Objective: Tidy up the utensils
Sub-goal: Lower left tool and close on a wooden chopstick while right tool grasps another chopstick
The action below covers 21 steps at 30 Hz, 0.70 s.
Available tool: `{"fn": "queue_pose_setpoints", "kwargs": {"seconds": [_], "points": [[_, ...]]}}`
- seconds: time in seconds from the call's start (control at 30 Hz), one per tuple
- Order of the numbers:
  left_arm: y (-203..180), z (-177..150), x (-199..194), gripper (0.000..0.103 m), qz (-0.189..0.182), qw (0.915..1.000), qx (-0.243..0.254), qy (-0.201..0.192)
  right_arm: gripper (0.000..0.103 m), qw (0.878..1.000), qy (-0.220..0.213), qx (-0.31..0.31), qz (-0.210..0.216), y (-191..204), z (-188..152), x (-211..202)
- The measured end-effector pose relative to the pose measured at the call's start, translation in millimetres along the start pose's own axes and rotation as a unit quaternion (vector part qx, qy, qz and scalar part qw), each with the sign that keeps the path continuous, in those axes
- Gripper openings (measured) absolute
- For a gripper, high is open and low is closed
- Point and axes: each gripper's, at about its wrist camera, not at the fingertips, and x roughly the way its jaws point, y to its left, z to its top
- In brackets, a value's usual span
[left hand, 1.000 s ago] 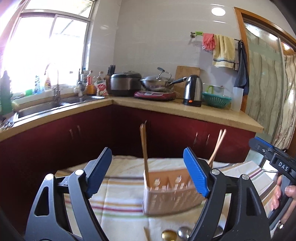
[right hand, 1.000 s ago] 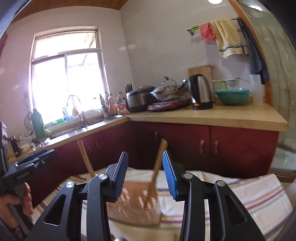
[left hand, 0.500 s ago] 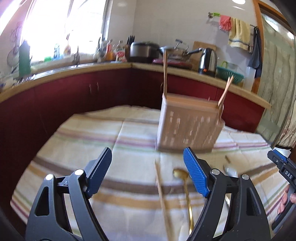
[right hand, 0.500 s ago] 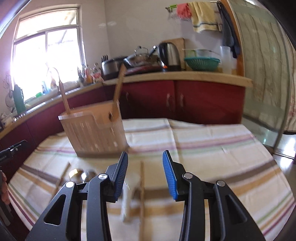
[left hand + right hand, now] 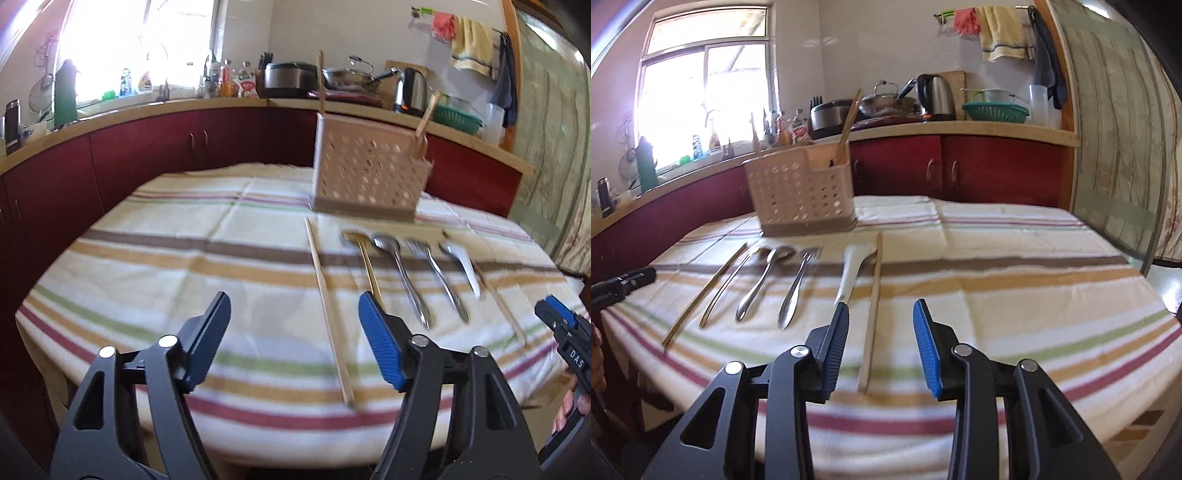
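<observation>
Nearest in each wrist view are the tools themselves: the left gripper [image 5: 293, 325] hangs over the near edge of the striped tablecloth [image 5: 155, 266] with its jaws spread wide and nothing between them, and the right gripper [image 5: 880, 334] is likewise released and empty, though its gap is narrower. Just beyond the right gripper a wooden chopstick [image 5: 872, 306] lies lengthwise, its near end falling between the blue pads in that view; whether the pads are down at its level cannot be told. The left gripper has a second chopstick [image 5: 327, 310] running away from it, a little right of centre in its opening. Past these the rest of the row lies flat and side by side on the cloth: a gold spoon [image 5: 364, 258], a steel spoon [image 5: 400, 275], a fork [image 5: 436, 275] and a white ladle-shaped spoon [image 5: 851, 271]. Farther on, near the far edge of the table, stands the perforated utensil caddy [image 5: 801, 197], upright, with two chopsticks already standing in it, one at each end. Beyond it run the red kitchen cabinets [image 5: 993, 168]. By my reading the sorting is barely begun, and this is the approach to a pick. Each hand seems lined up on its chopstick, so the next move calls for dropping low, closing on the thin stick, then carrying it to the caddy.
</observation>
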Motion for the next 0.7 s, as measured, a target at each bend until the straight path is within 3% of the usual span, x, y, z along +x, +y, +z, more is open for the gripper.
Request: {"fn": "queue_pose_setpoints", "kwargs": {"seconds": [0.2,0.47,0.67,0.7], "points": [[-12.4,-28.5,6.1,0.062,-0.019,0.9991,0.010,0.037,0.030,1.000,0.020,-0.008,0.008,6.0,-19.7,3.6],[-15.8,-37.4,11.9,0.053,-0.020,0.9987,0.004,0.048,0.022,1.000,0.029,-0.004,0.009,2.4,-26.3,7.5],[-19.2,-39.9,11.5,0.033,-0.018,0.9986,0.020,0.045,0.012,0.999,0.032,-0.004,0.013,3.3,-28.0,8.3],[-18.9,-40.1,11.2,0.026,-0.018,0.9986,0.020,0.045,0.011,0.999,0.032,-0.004,0.014,3.8,-28.3,8.4]]}}
